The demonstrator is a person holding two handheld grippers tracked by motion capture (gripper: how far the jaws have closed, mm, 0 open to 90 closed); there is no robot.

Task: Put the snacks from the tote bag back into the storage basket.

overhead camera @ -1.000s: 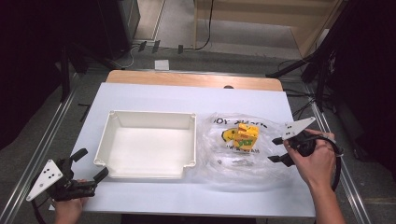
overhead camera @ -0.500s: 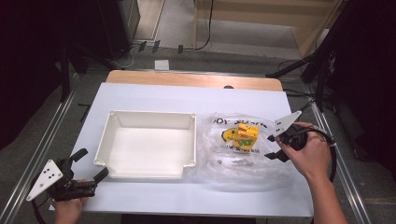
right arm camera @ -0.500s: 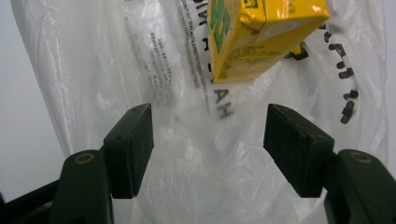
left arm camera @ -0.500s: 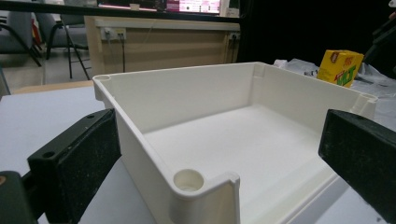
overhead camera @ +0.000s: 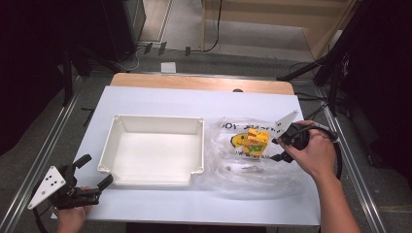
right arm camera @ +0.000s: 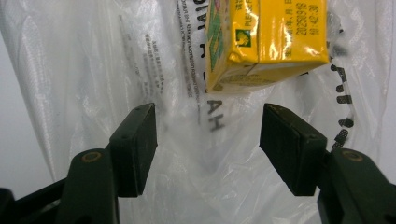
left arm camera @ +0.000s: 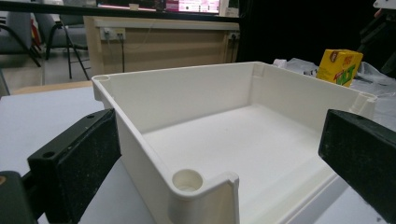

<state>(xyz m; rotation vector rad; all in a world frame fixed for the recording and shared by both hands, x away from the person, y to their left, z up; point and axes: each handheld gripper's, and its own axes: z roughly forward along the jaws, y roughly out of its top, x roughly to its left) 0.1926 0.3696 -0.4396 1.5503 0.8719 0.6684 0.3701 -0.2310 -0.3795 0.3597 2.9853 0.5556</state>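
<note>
Right tool reaching over the clear plastic bag, jaws partly apart and just been closing, nothing yet pressed between the pads; only crinkled film lying in the gap below them. Left tool held low at the near corner of the bench, jaws spread wide and empty, one to either side of the white tray's near corner without touching it.

Yellow drink carton sitting just ahead of the right tool's jaws, on top of the bag, slightly beyond the fingertips. Seen from the left tool, far off beyond the tray's far wall.

Probably light, a small boxy pack with flat printed sides and folded, glued end flaps; walls likely to dent under a hard squeeze, so a moderate pinch judged best. Best hold: across two opposite flat faces, mid-height, clear of the folded end seam. Risk judged in the bag: thin, slippery film, easily caught with the carton or sliding under it.

Bright yellow, green and red print, a date code on one face.
</note>
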